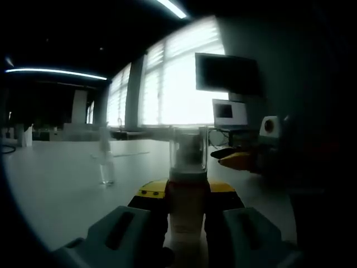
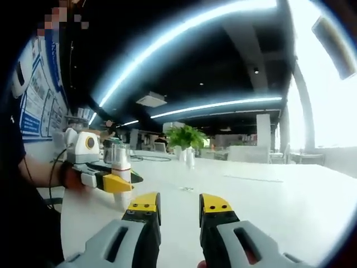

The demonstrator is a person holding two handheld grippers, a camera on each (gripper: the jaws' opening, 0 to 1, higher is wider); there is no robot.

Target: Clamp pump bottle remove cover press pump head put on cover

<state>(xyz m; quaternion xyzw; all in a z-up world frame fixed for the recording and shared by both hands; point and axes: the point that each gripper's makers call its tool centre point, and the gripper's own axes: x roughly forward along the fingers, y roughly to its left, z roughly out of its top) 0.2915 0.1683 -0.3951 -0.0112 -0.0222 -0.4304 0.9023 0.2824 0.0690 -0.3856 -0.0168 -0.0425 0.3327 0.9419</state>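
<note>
While the left gripper (image 1: 187, 220) clamps the pump bottle (image 1: 188, 192) upright between its jaws, clear cover (image 1: 188, 148) on, right gripper (image 2: 179, 207) parted, empty, near.

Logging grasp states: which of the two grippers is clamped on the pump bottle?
The left gripper. Its jaws are closed on the pump bottle, clear cover on top. The right gripper holds nothing, jaws apart above the white table.

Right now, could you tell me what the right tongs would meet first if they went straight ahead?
Probably nothing soon: ahead of the open right tongs lies bare white table; the pump bottle stands off to their left.
</note>
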